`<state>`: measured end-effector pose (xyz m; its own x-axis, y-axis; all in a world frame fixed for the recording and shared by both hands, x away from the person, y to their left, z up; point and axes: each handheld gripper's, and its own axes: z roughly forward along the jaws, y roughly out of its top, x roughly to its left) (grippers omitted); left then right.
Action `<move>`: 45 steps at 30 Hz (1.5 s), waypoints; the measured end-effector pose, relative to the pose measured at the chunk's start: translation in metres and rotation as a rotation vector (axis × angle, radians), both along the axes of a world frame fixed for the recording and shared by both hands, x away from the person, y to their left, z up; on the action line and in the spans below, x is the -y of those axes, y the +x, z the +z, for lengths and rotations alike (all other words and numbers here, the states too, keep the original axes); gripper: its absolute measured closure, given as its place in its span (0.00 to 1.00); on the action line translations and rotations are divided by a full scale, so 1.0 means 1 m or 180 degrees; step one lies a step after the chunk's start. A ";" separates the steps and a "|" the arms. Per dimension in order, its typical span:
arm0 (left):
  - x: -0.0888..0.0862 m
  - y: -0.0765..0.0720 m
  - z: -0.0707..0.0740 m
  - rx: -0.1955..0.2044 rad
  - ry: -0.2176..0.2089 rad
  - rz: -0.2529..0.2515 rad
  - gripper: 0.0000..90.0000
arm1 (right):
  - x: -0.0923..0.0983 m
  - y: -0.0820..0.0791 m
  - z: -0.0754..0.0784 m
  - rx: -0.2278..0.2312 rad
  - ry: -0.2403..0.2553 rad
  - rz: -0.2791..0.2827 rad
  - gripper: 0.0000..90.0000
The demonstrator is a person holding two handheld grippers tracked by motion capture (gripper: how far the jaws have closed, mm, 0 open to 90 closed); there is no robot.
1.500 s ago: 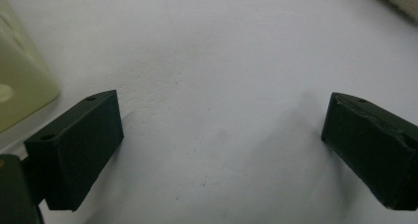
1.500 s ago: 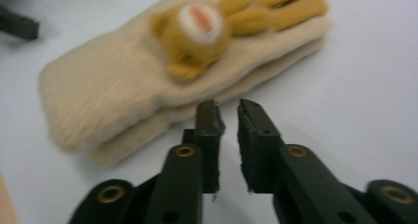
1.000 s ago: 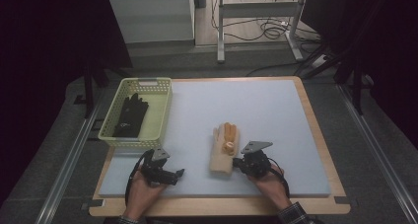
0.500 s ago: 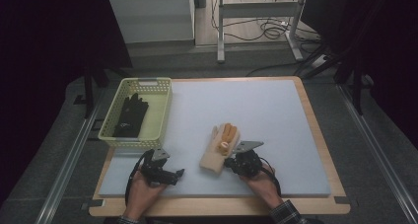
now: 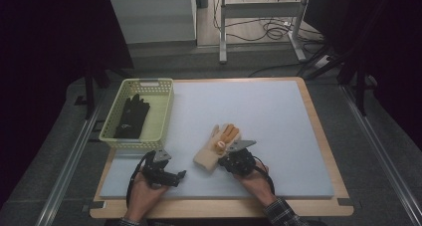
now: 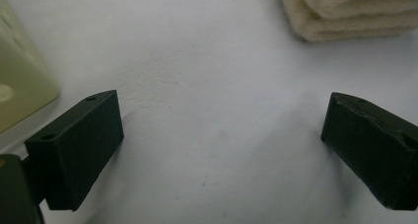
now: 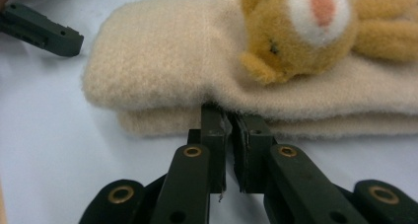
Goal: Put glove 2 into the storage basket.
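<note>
A pair of cream gloves point(image 5: 211, 154) with orange fingers lies stacked on the blue mat, a small bear face point(image 7: 296, 31) on the upper one. My right gripper point(image 5: 228, 157) meets the gloves' near edge point(image 7: 162, 71); its jaws point(image 7: 229, 118) are pressed together on the fabric edge between the two layers. My left gripper point(image 5: 180, 175) rests on the mat to the left, open and holding nothing point(image 6: 222, 150). The gloves' cuff point(image 6: 345, 12) lies beyond it, apart from its jaws.
A pale green basket point(image 5: 112, 134) holding a black glove point(image 5: 132, 116) stands at the mat's left; its corner point(image 6: 19, 76) is close beside the left jaw. The blue mat point(image 5: 278, 116) lies on a wooden board. Beyond the table are metal legs and cables.
My right gripper has moved left with the cream gloves, which have slid and turned slightly toward the left. The left gripper has stayed put.
</note>
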<state>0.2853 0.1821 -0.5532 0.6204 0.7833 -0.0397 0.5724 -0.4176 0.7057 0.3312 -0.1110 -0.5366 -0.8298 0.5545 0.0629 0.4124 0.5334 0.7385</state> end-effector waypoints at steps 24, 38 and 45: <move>0.000 0.000 0.000 -0.0003 -0.0007 0.0002 0.03 | 0.010 -0.004 0.010 0.0023 -0.0002 -0.0035 0.79; 0.000 0.000 0.000 -0.0002 -0.0013 0.0004 0.03 | 0.047 -0.003 0.019 0.0078 0.0006 -0.0273 0.65; 0.000 0.000 0.000 -0.0003 -0.0014 0.0006 0.03 | 0.069 -0.003 0.021 0.0091 -0.0005 -0.0441 0.55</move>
